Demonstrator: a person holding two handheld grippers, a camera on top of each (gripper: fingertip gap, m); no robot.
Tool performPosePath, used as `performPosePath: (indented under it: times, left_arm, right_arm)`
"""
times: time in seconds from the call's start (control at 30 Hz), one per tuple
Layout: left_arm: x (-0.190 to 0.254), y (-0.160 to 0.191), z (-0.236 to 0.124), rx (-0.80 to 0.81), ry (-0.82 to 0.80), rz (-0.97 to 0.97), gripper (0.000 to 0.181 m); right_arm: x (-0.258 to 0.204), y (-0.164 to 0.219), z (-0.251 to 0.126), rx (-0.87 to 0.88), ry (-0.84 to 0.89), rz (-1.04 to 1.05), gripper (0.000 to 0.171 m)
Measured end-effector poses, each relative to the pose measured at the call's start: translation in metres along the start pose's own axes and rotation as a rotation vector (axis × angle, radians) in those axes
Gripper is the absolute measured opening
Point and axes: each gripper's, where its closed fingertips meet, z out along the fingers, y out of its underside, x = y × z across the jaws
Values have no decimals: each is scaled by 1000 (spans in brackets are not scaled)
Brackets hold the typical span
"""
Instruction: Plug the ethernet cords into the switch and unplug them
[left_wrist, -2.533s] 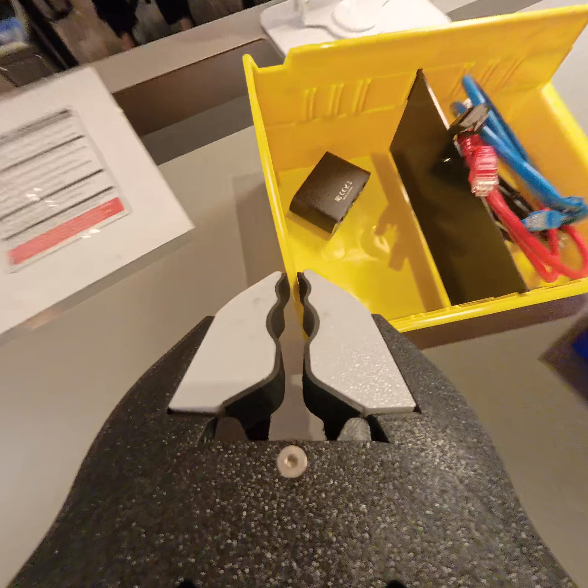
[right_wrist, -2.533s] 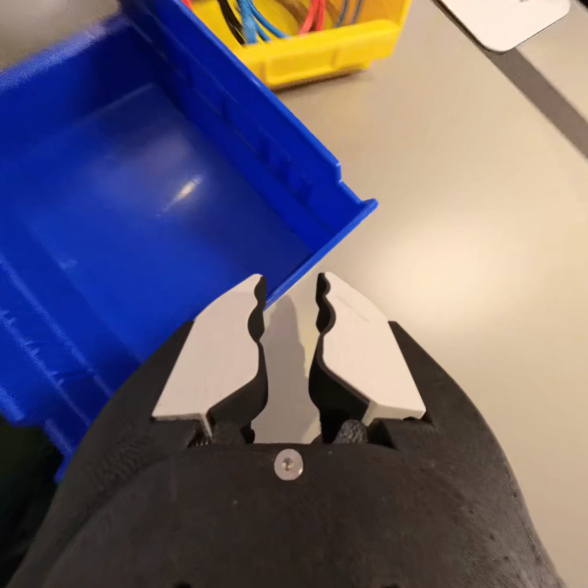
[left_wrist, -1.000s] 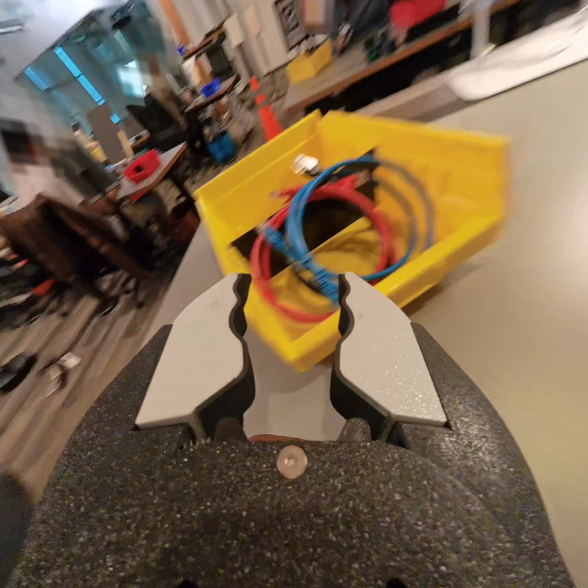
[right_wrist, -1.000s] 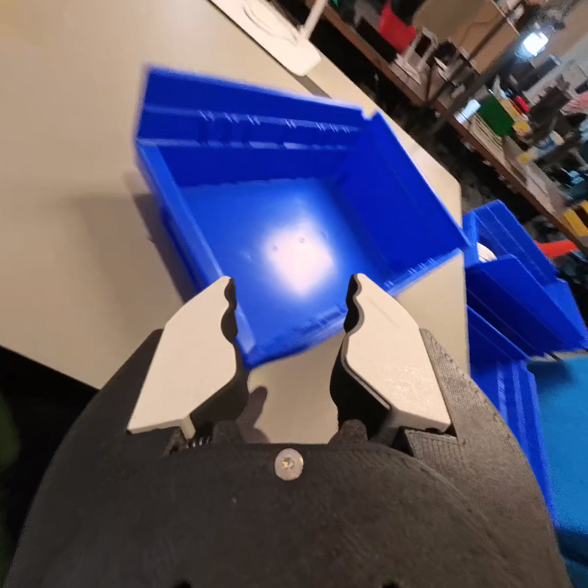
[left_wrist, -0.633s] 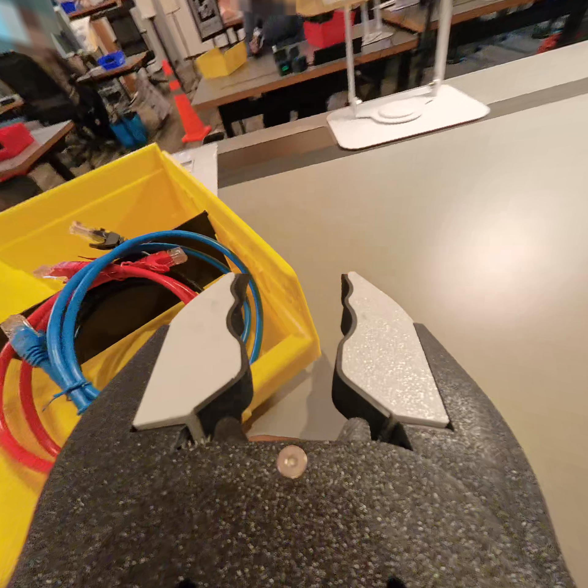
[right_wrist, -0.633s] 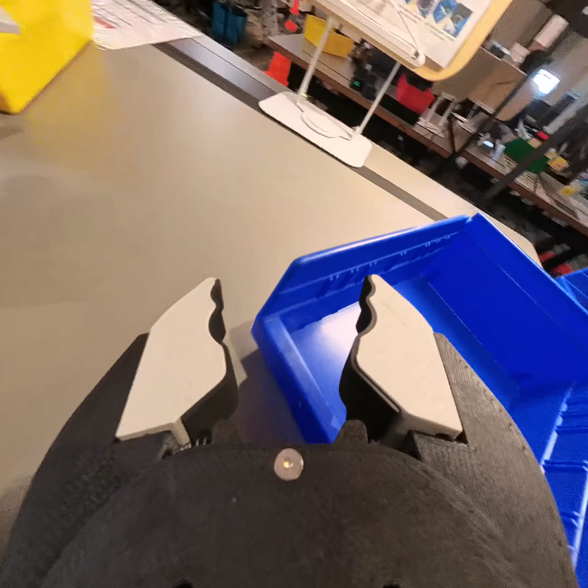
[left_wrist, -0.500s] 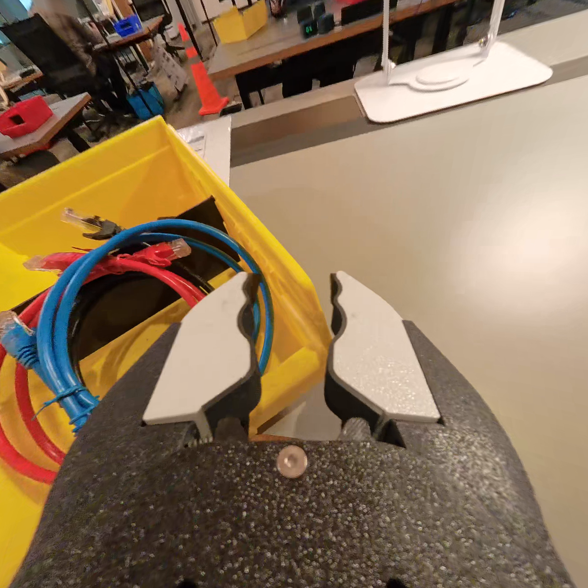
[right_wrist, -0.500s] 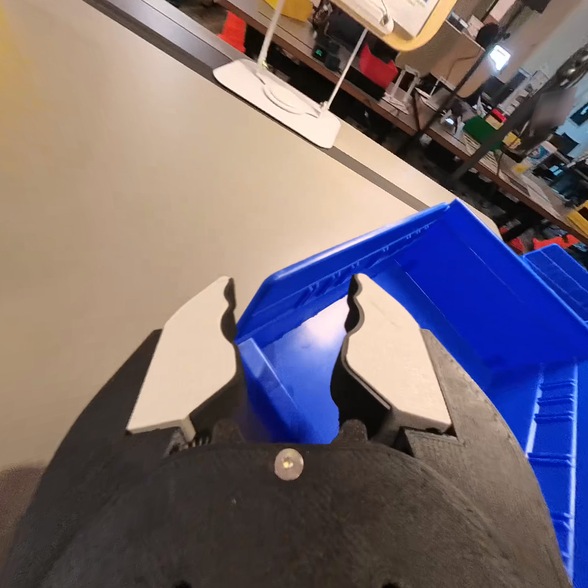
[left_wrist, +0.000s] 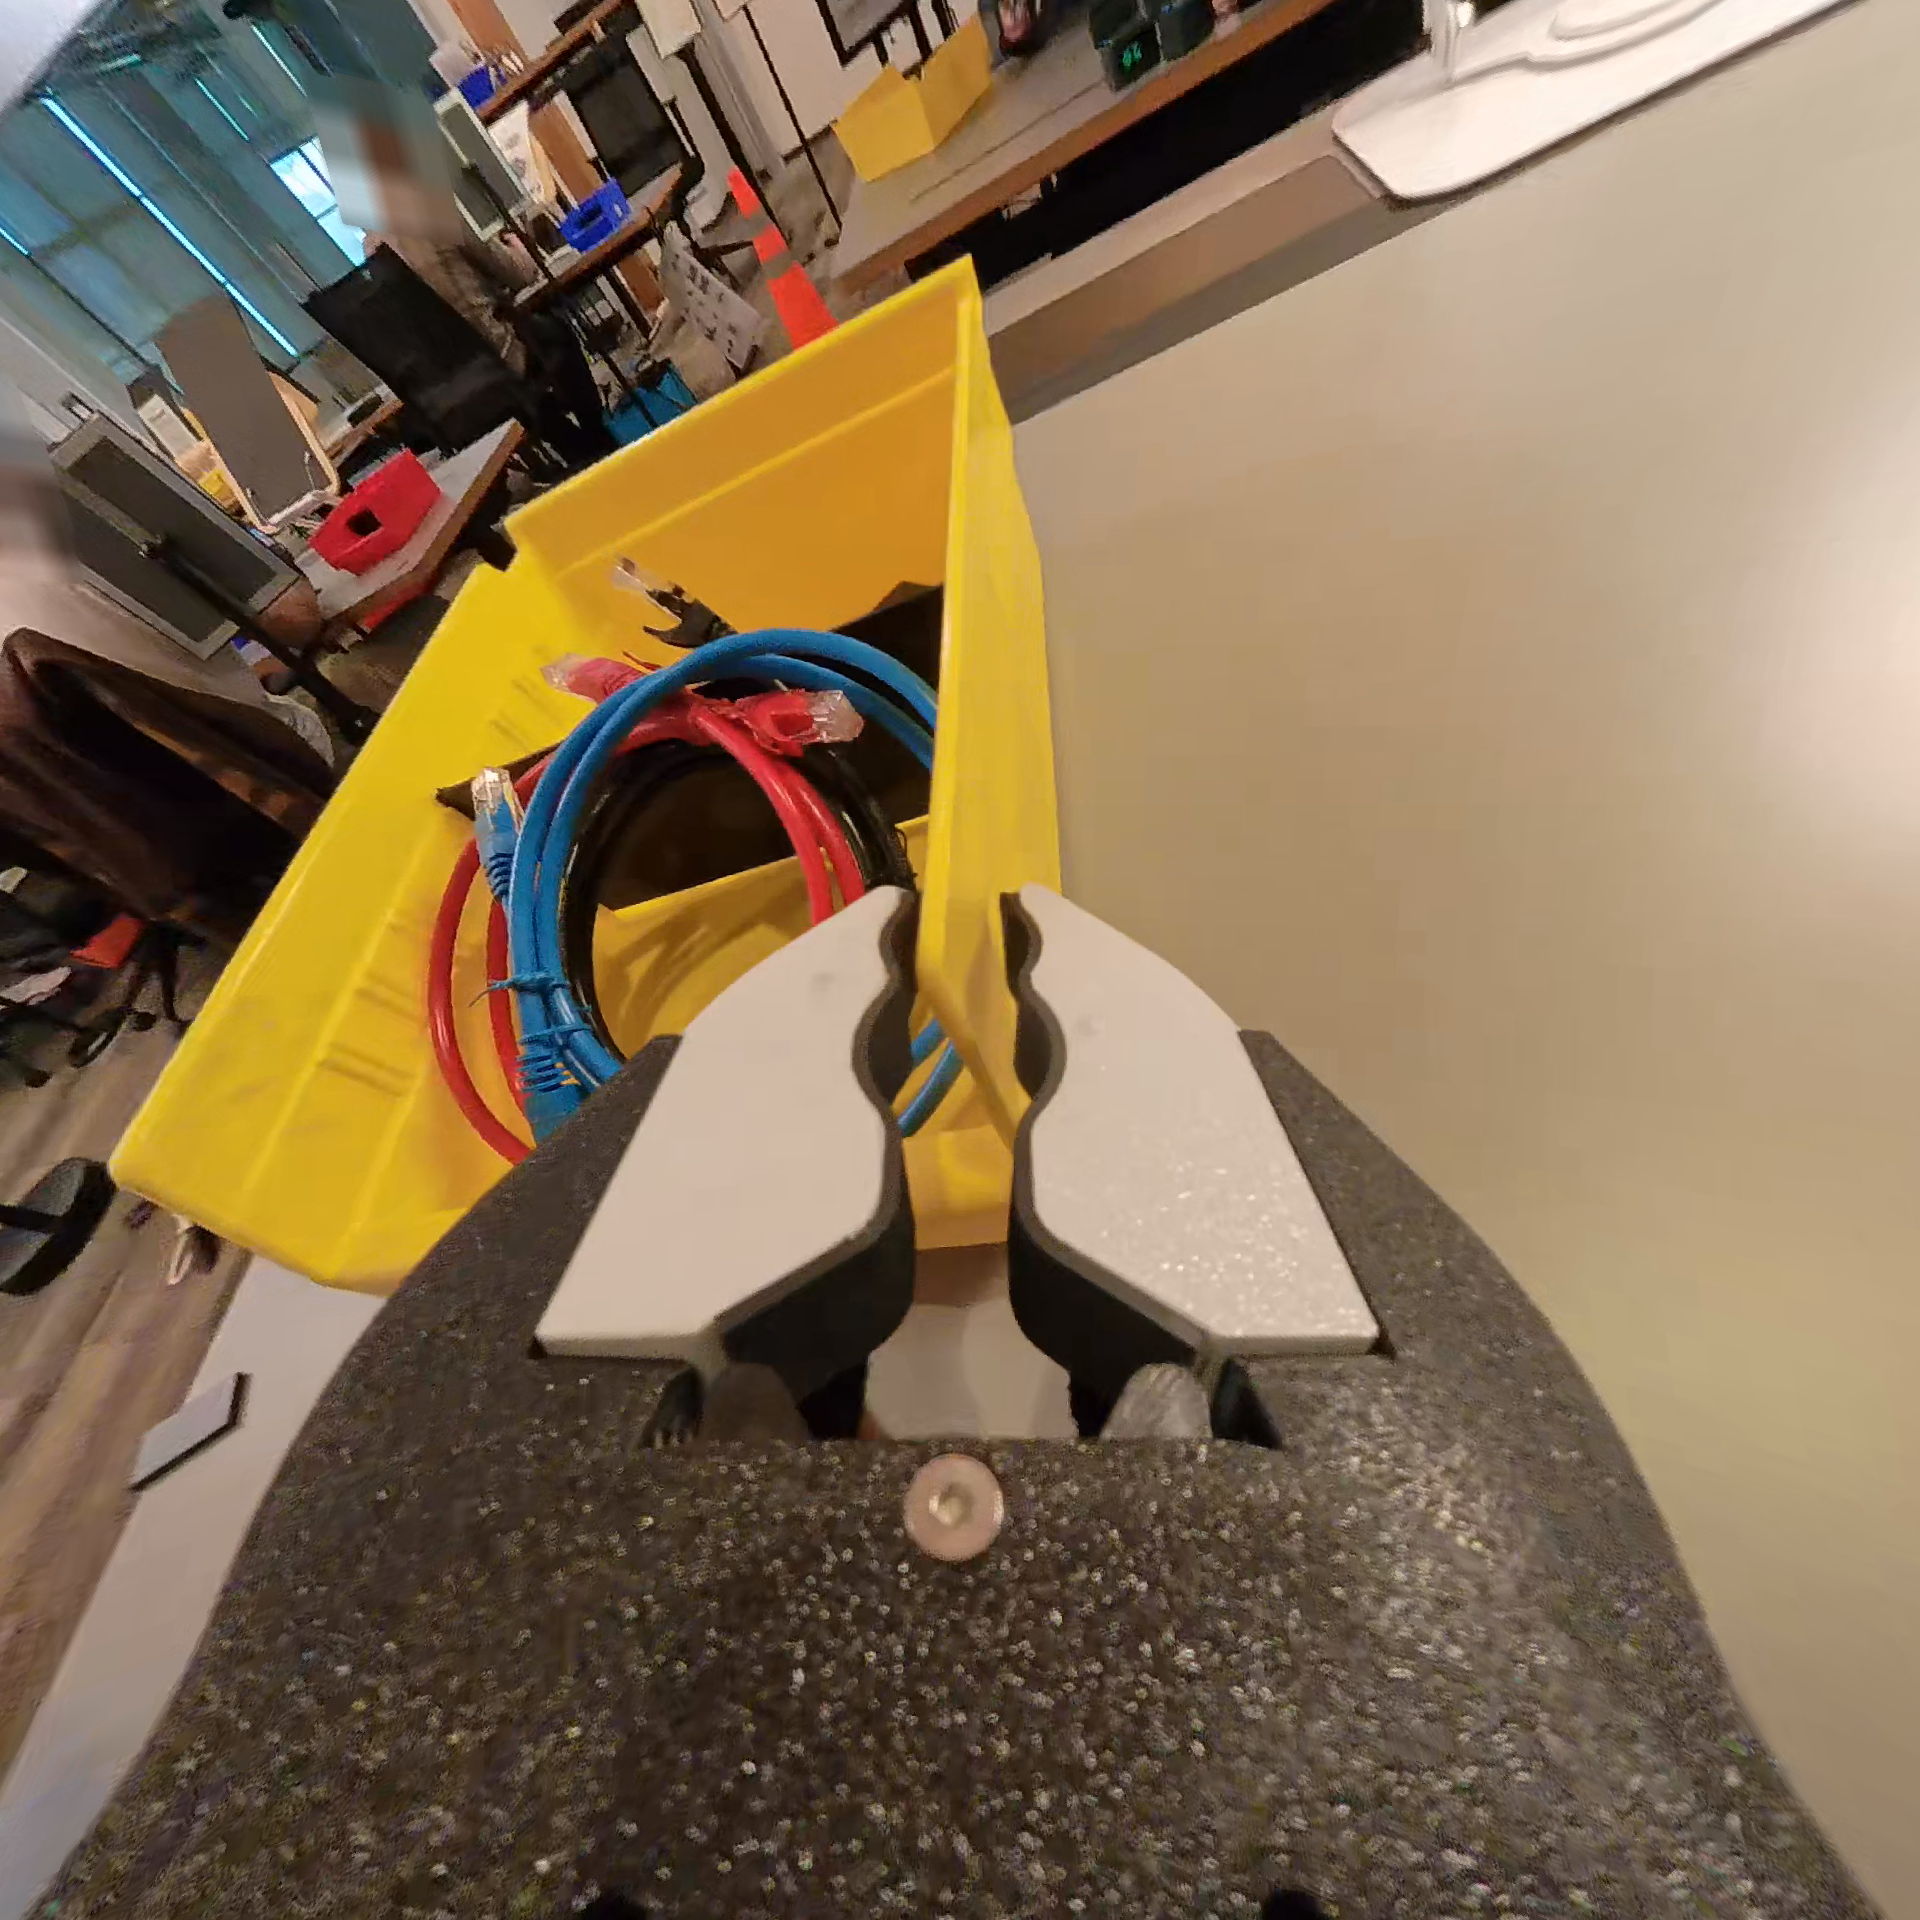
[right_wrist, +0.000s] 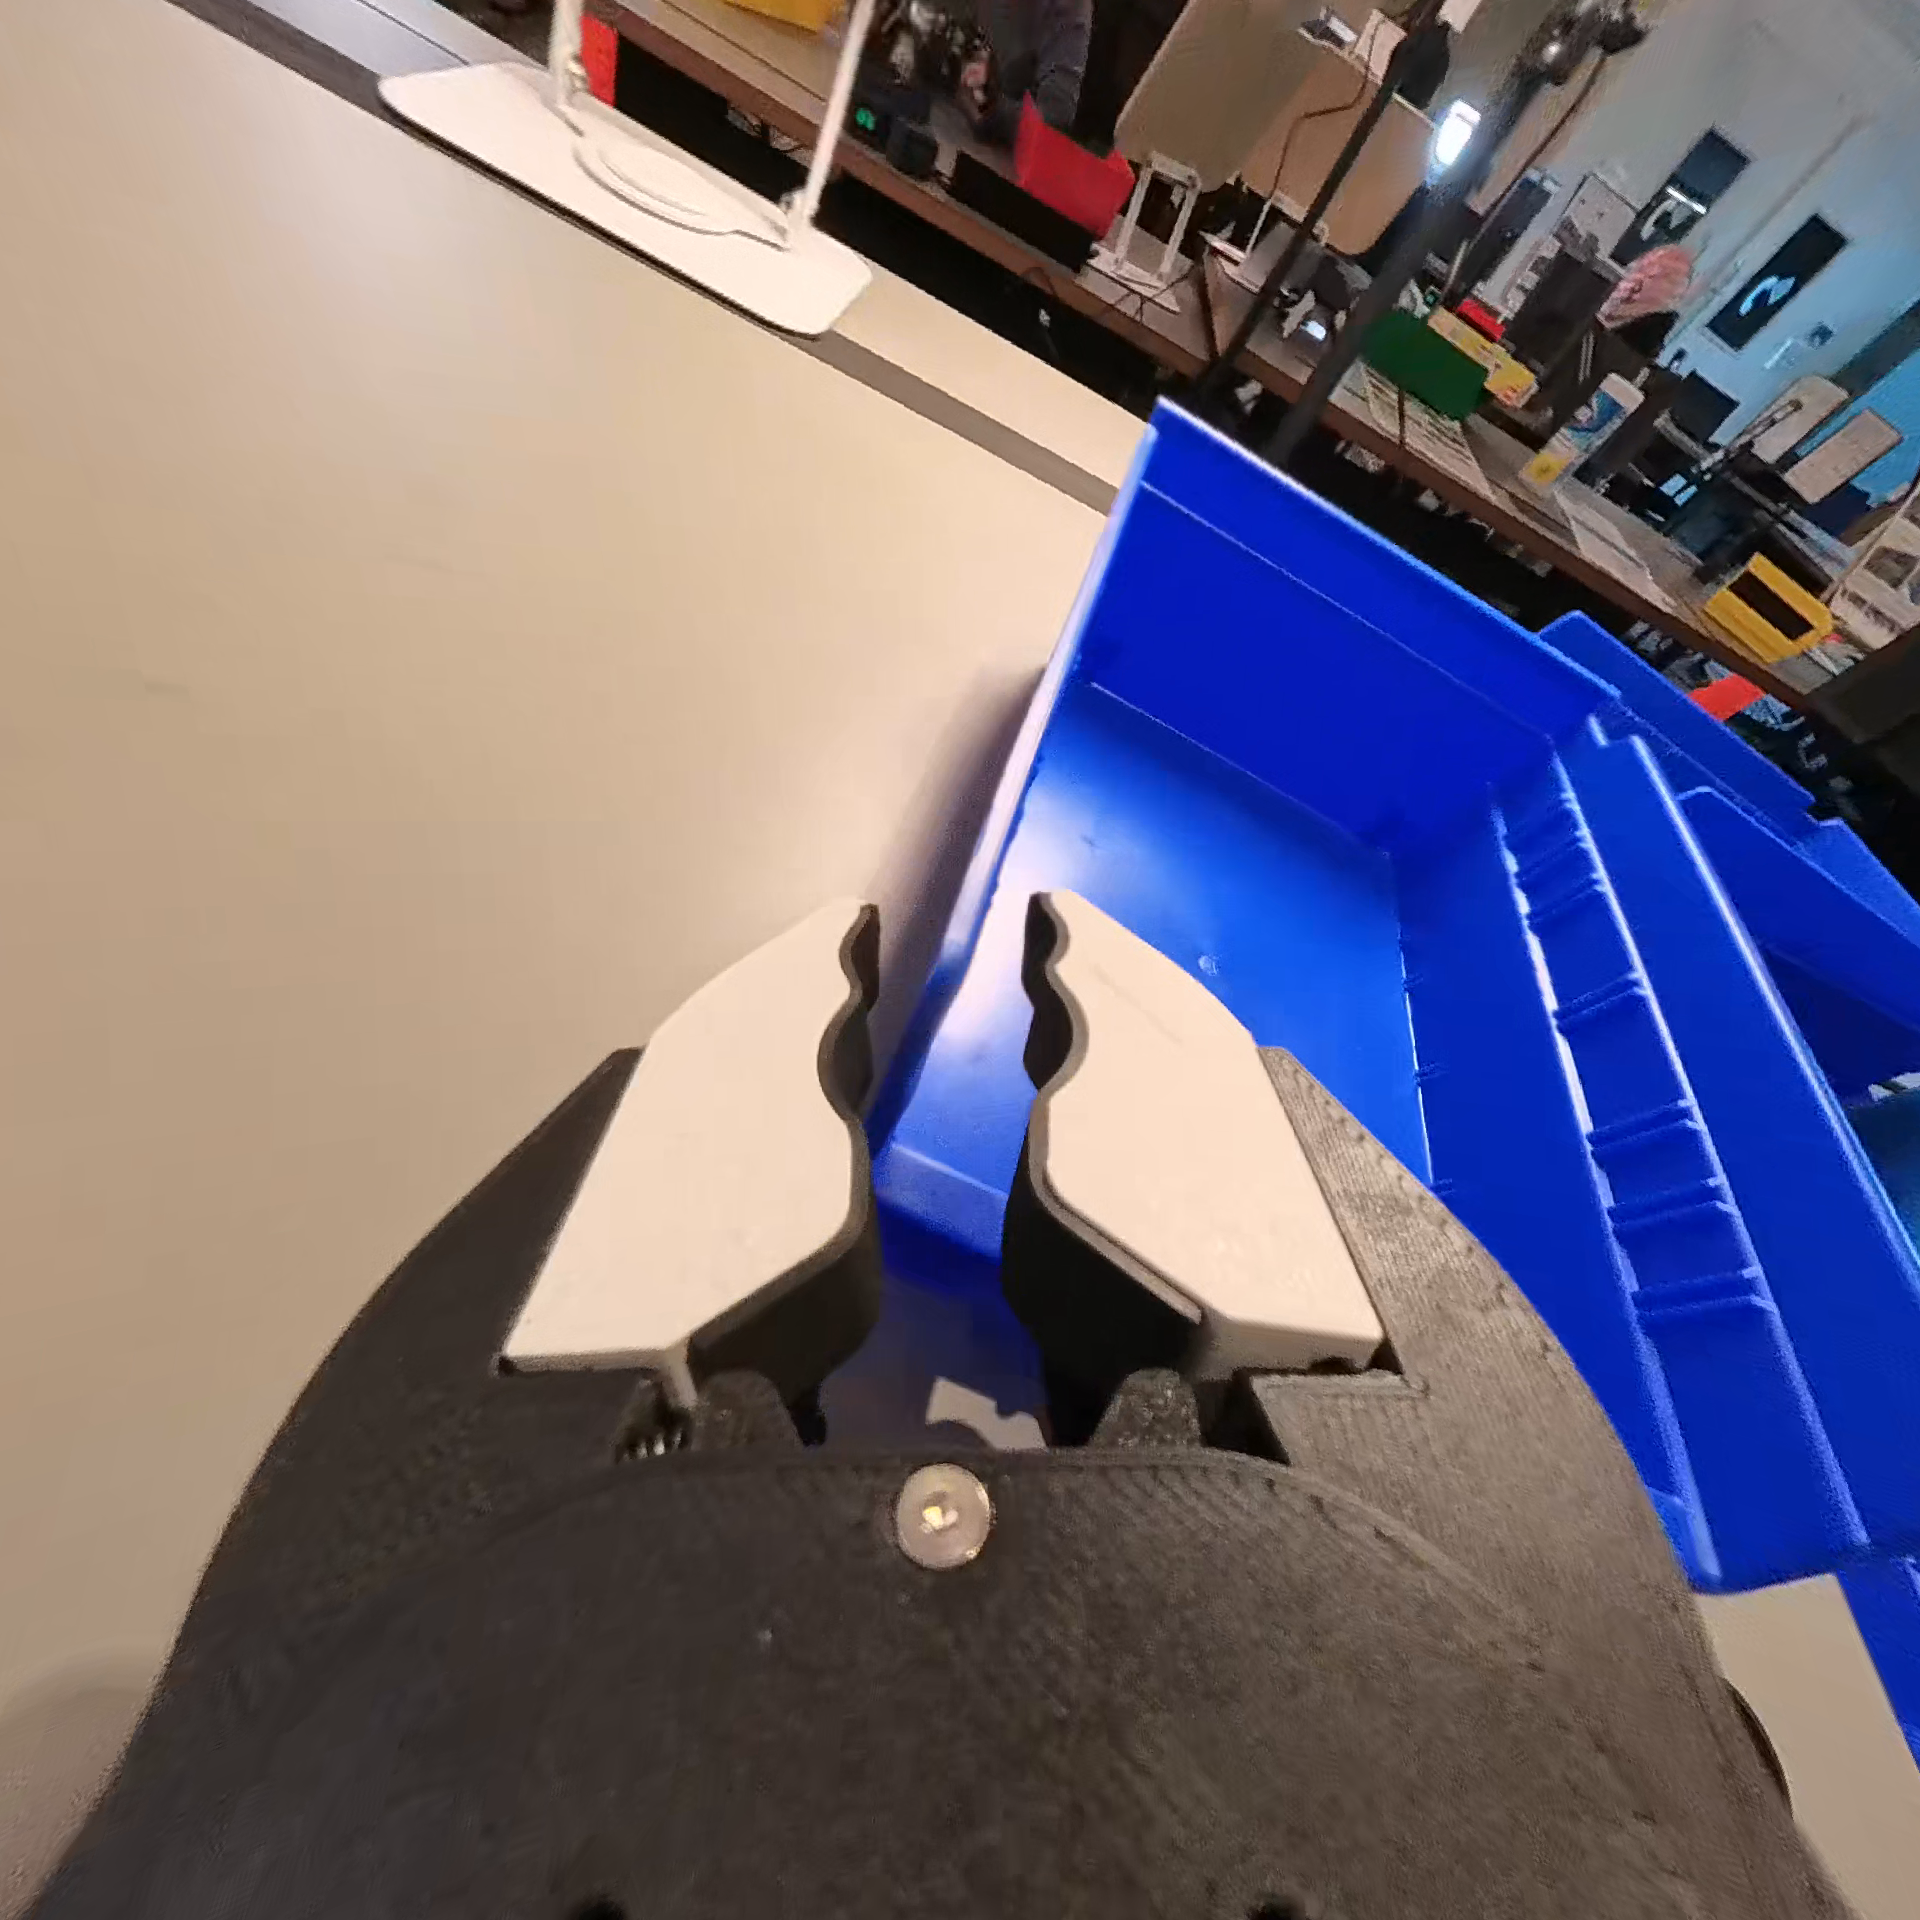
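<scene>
A yellow bin (left_wrist: 727, 499) on the beige table holds coiled ethernet cords: a blue one (left_wrist: 540, 935), a red one (left_wrist: 457, 997) and a black one (left_wrist: 883, 831). They lie over a dark object (left_wrist: 707, 821) that I cannot identify. My left gripper (left_wrist: 958, 914) is closed on the bin's right wall, one finger inside and one outside. In the right wrist view an empty blue bin (right_wrist: 1299, 644) stands on the table. My right gripper (right_wrist: 951, 920) straddles its left wall with the jaws closed in on it.
A white lamp base (right_wrist: 623, 187) sits at the table's far edge and also shows in the left wrist view (left_wrist: 1558, 114). More blue bins (right_wrist: 1766, 831) are stacked right of the empty one. Bare tabletop (right_wrist: 416, 623) lies between the two bins. My hands' fingertips stand some 55 cm from each other.
Both grippers swung from facing the bins' open fronts to their inner side walls. Both jaws then narrowed onto those walls.
</scene>
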Motion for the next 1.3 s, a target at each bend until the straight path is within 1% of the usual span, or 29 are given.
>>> performPosePath:
  times: [0.1, 0.13, 0.17, 0.2, 0.23, 0.27, 0.4, 0.5, 0.6, 0.7, 0.83, 1.0, 1.3]
  left_arm:
    - [-7, 1, 9, -21, -32, 20, 24]
    - [-7, 0, 13, -19, -39, 27, 24]
    - [-7, -1, 16, -20, -43, 32, 24]
    - [-7, -1, 20, -16, -40, 36, 23]
    - [-4, -2, 22, -9, -28, 39, 15]
    - [-4, -1, 23, -6, -30, 32, 14]
    - [-4, 2, 19, 10, -6, -34, 10]
    - [-5, 6, 11, 25, -4, -17, 6]
    - [-18, 13, 9, 15, -28, -35, 6]
    - [-35, 18, 17, 8, -25, -28, 6]
    - [-52, 19, 36, 17, 15, -35, 6]
    - [-65, 19, 55, 29, 29, -32, 6]
    - [-70, 20, 57, 43, 29, -34, 6]
  right_arm:
    - [7, 2, 11, -19, 7, 13, 28]
    - [8, 2, 16, -27, 16, 16, 25]
    - [10, 2, 20, -35, 30, 8, 16]
    - [15, 2, 24, -41, 62, -6, 11]
    - [17, 1, 27, -38, 81, -22, 10]
    - [22, 1, 30, -42, 106, -28, 7]
    - [35, 4, 40, -43, 109, -15, 6]
    - [46, 7, 43, -51, 123, -20, 7]
    - [53, 9, 48, -56, 136, -24, 6]
    - [60, 9, 55, -61, 151, -28, 7]
    - [68, 9, 63, -59, 164, -25, 7]
    - [73, 11, 63, -51, 155, -26, 7]
    - [88, 13, 77, -52, 134, -51, 7]
